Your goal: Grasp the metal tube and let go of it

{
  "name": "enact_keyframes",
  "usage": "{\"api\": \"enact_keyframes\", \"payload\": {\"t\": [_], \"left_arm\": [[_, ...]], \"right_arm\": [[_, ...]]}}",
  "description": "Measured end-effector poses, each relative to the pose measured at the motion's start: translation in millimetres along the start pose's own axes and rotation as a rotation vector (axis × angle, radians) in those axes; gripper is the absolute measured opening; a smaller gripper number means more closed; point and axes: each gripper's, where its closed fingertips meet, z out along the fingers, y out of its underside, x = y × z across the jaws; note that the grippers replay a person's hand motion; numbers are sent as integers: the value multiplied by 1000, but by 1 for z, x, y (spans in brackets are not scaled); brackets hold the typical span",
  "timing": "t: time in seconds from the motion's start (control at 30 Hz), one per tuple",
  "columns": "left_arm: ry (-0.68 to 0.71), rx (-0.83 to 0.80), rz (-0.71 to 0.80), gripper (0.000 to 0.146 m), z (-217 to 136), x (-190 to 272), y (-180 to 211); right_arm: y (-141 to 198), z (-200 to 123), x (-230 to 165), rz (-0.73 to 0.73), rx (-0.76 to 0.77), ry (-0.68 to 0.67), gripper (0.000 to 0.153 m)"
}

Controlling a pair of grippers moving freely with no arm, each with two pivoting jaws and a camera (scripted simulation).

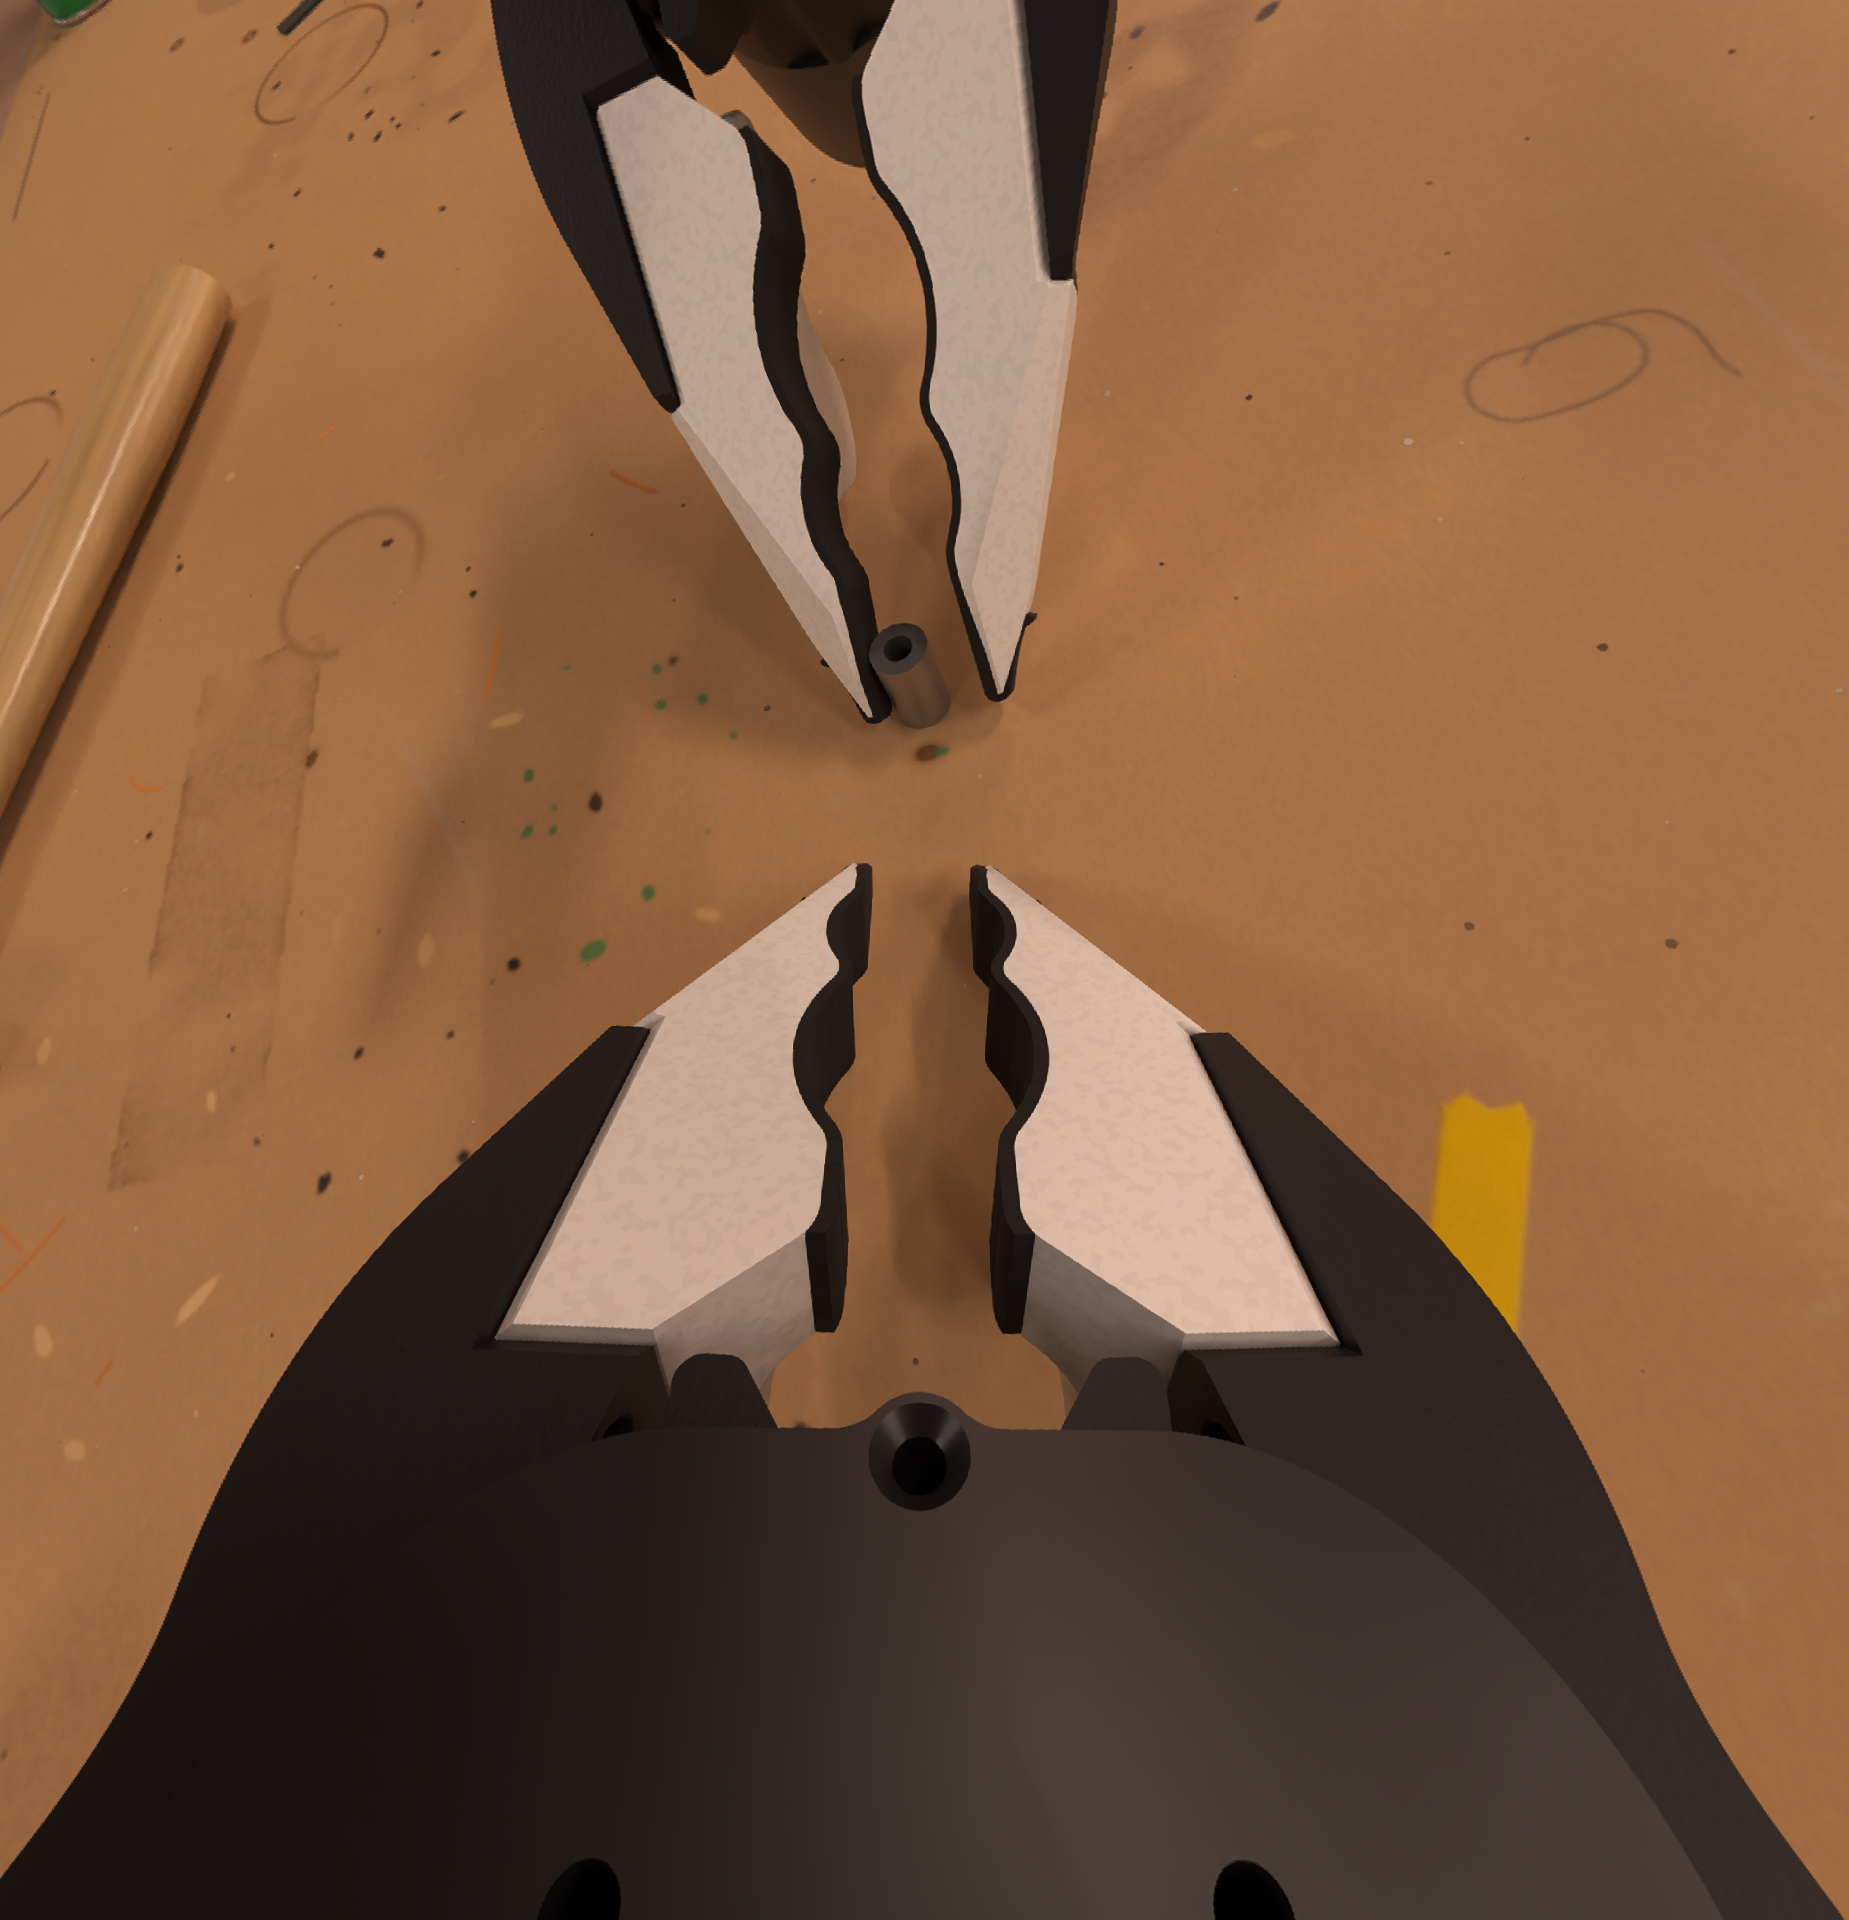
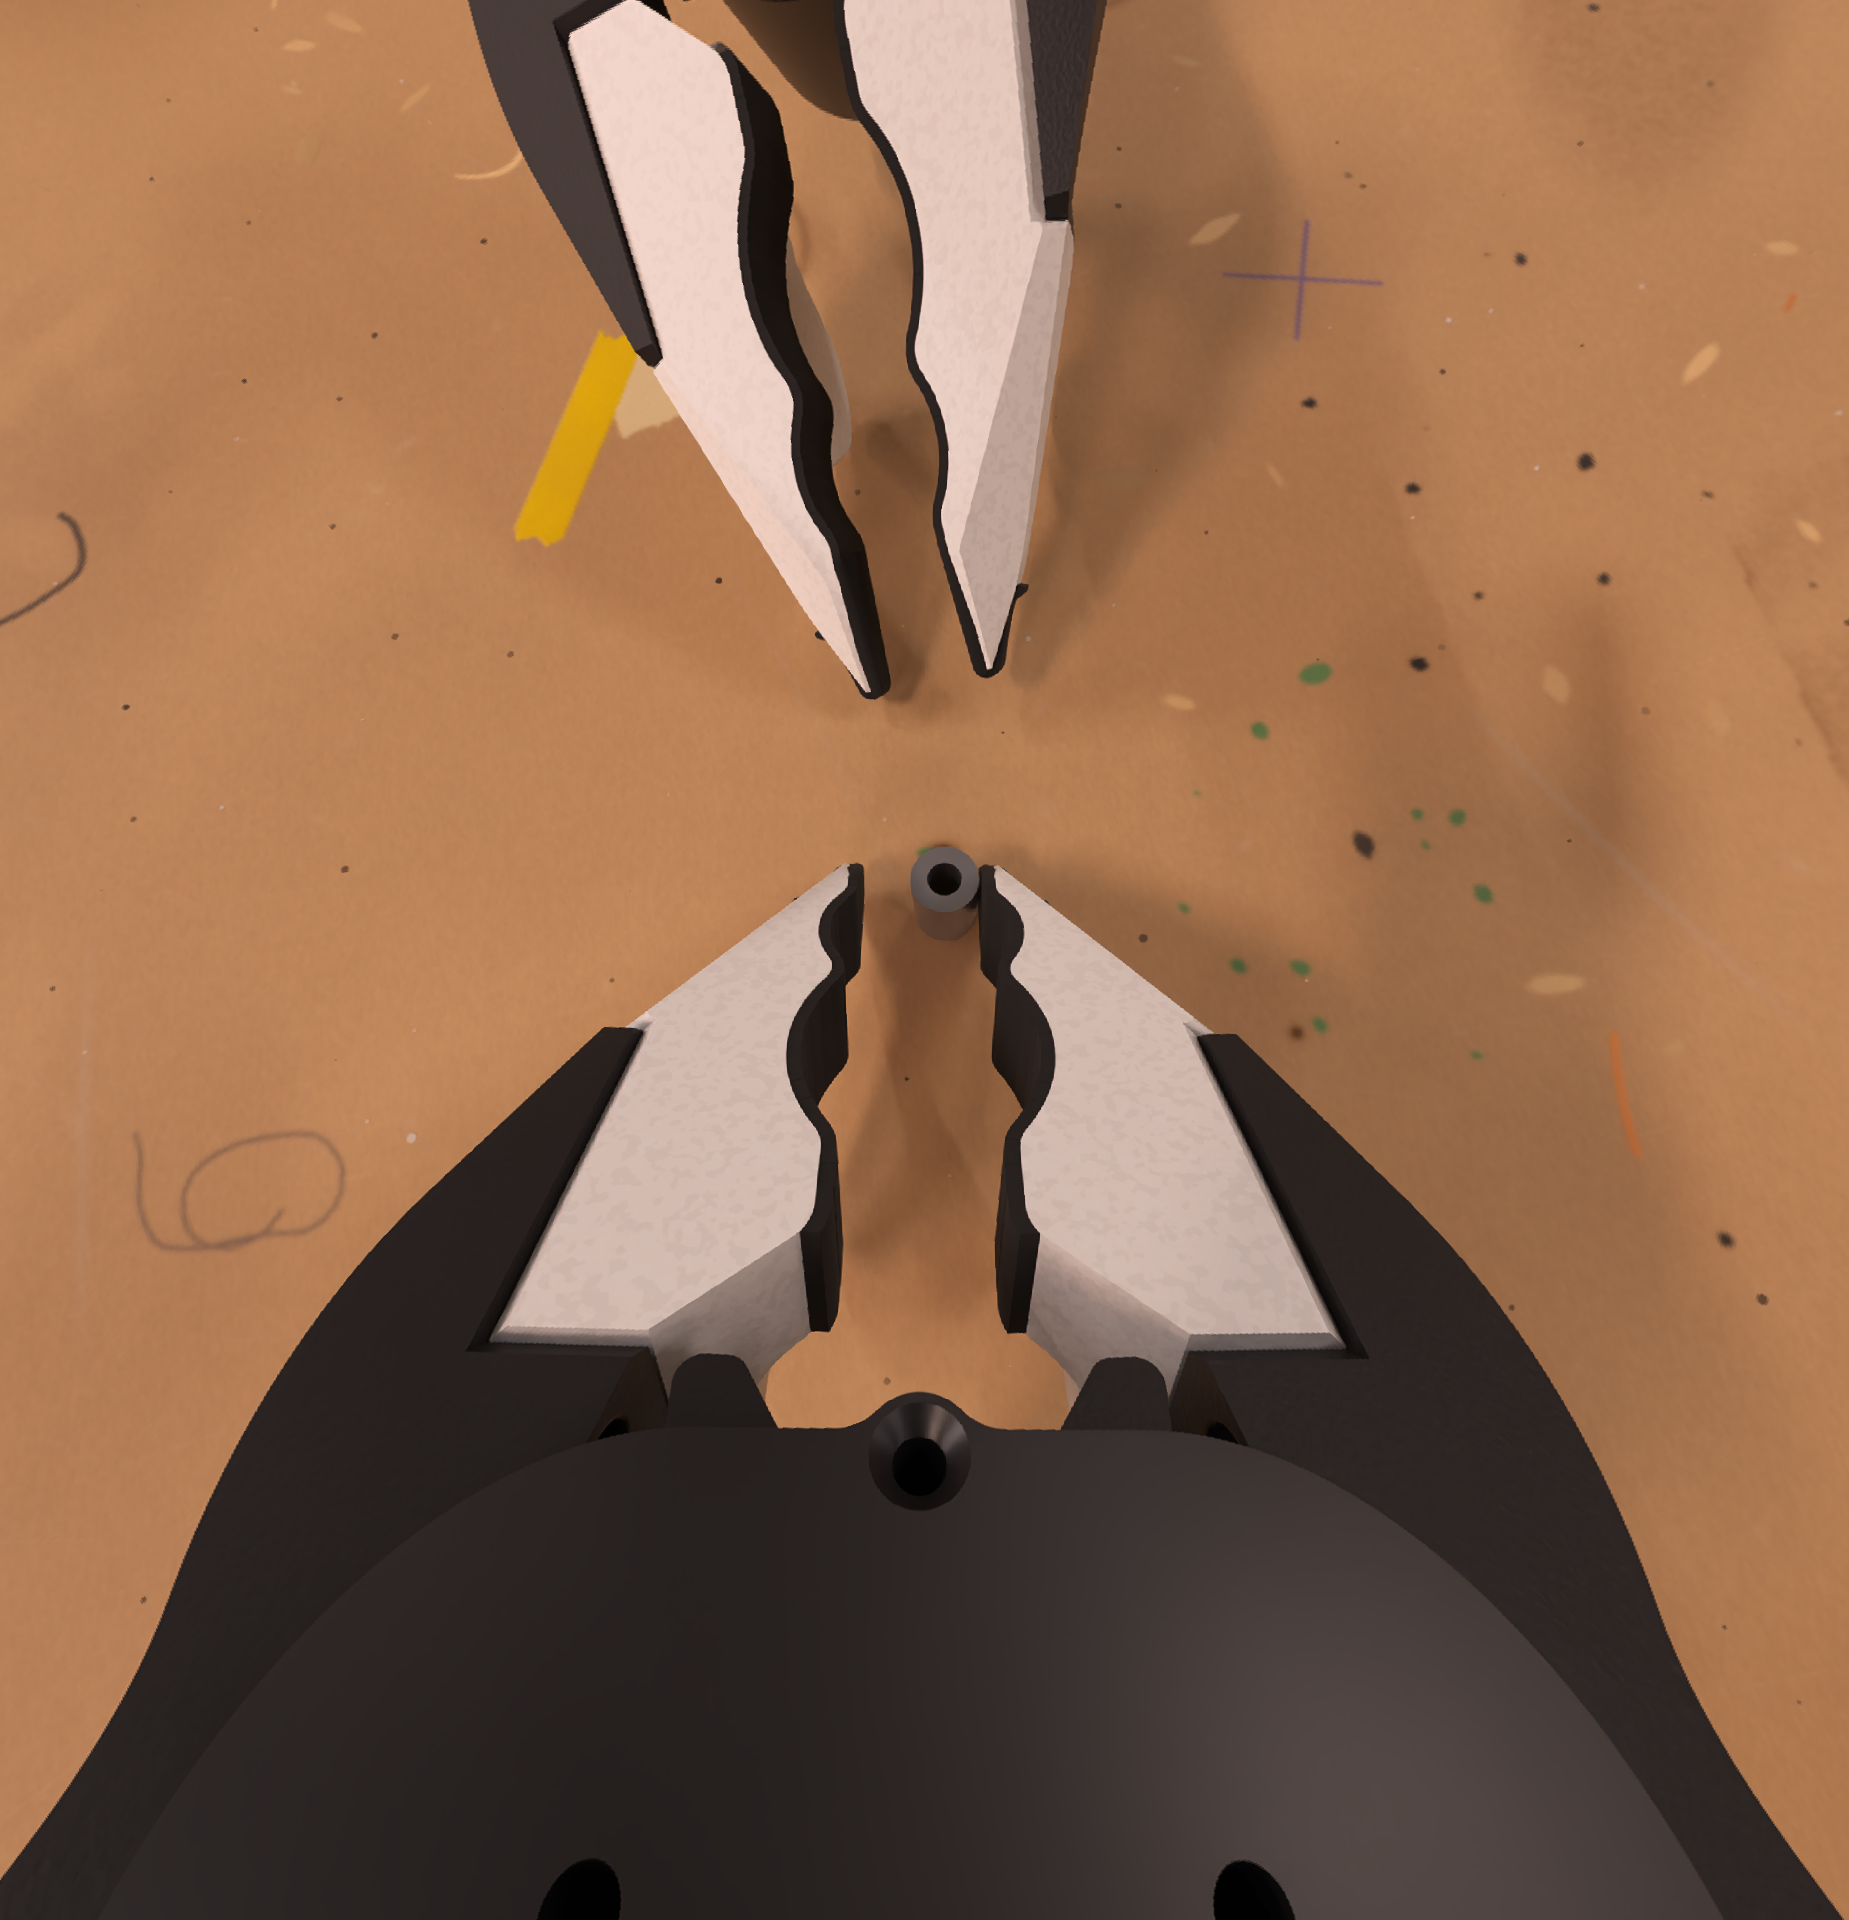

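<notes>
One metal tube (image 2: 944,891) stands upright between the open right gripper (image 2: 920,873) tips.

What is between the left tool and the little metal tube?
Only bare brown table with paint specks lies between the left tool and the metal tube, in the left wrist view.

Metal tube (image 2: 944,891) between right gripper (image 2: 920,868) fingertips

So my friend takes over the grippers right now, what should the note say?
Right gripper: open, fingers either side of the metal tube, which stands upright on the brown table close against one finger.
Left gripper: open, empty, facing the tube from the other side.
Done: right gripper is lined up.
Left: whether it has grasped yet can't be told; if not, close on the tube, then let go.
</notes>
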Motion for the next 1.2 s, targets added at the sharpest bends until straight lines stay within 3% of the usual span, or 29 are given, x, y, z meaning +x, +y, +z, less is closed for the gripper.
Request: {"api": "enact_keyframes", "payload": {"t": [0.27, 0.67, 1.0, 1.03, 1.13, 1.2], "left_arm": [[-4, -1, -11, 22, 0, -2, 1], [-45, -11, -65, 39, -1, -13, 4], [-68, -21, -87, 41, -2, -21, 7], [-69, -23, -95, 42, -3, -22, 8], [-63, -25, -132, 45, -5, -24, 10], [-48, -7, -175, 45, -8, -26, 8]], "right_arm": [[0, -2, 16, 6, 19, 80, 12], [2, -4, 22, 9, 34, 89, 12], [3, -6, 34, 58, 53, 124, 12], [3, -6, 34, 59, 56, 122, 13], [-1, -11, 33, 59, 94, 102, 45], [-7, -17, 34, 60, 139, 99, 49]]}}
